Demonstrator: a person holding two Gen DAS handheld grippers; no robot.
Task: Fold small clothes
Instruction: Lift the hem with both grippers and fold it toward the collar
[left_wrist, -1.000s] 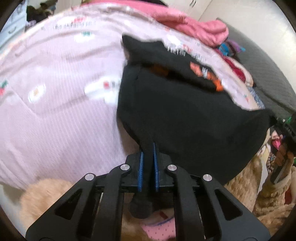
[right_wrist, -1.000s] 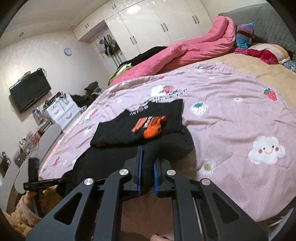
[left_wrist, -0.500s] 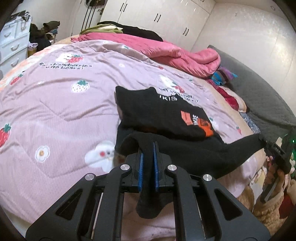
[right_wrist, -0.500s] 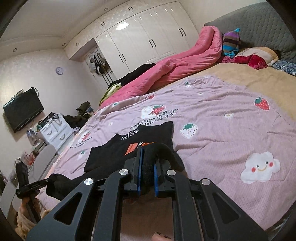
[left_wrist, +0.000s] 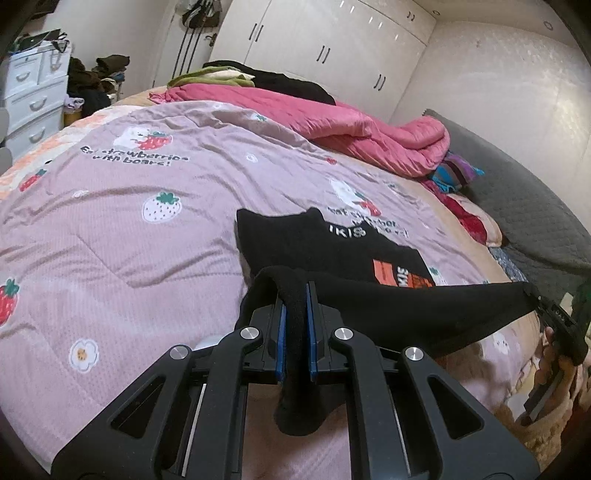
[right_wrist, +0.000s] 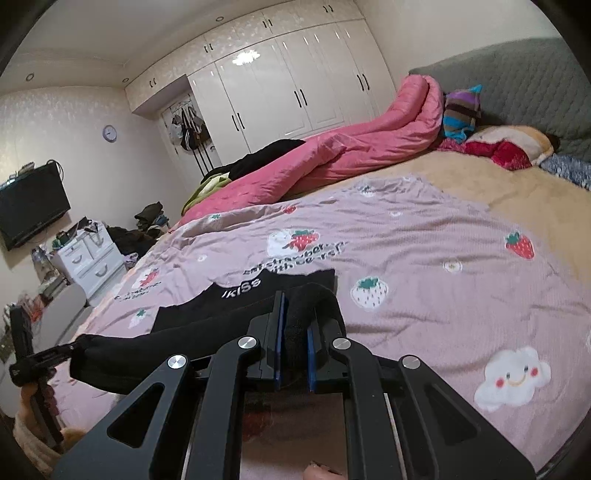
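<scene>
A small black garment (left_wrist: 406, 306) is stretched in the air between my two grippers, above the near edge of the bed. My left gripper (left_wrist: 294, 295) is shut on one end of it. My right gripper (right_wrist: 293, 306) is shut on the other end (right_wrist: 177, 339). Each gripper shows at the far side of the other's view: the right one (left_wrist: 554, 314), the left one (right_wrist: 40, 360). A folded black shirt (left_wrist: 332, 243) with white "IKISS" lettering and an orange patch lies flat on the bedspread just beyond the held garment; it also shows in the right wrist view (right_wrist: 243, 291).
The bed has a lilac strawberry-print bedspread (left_wrist: 129, 240). A rumpled pink duvet (left_wrist: 369, 136) lies along the far side, with pillows and a striped hat (right_wrist: 461, 110) by the grey headboard. White drawers (right_wrist: 88, 258) and a wall TV (right_wrist: 29, 210) stand to the left.
Both grippers have risen and tilted up, lifting the black garment off the bed and pulling it taut between them. The folded shirt has stayed in place.
</scene>
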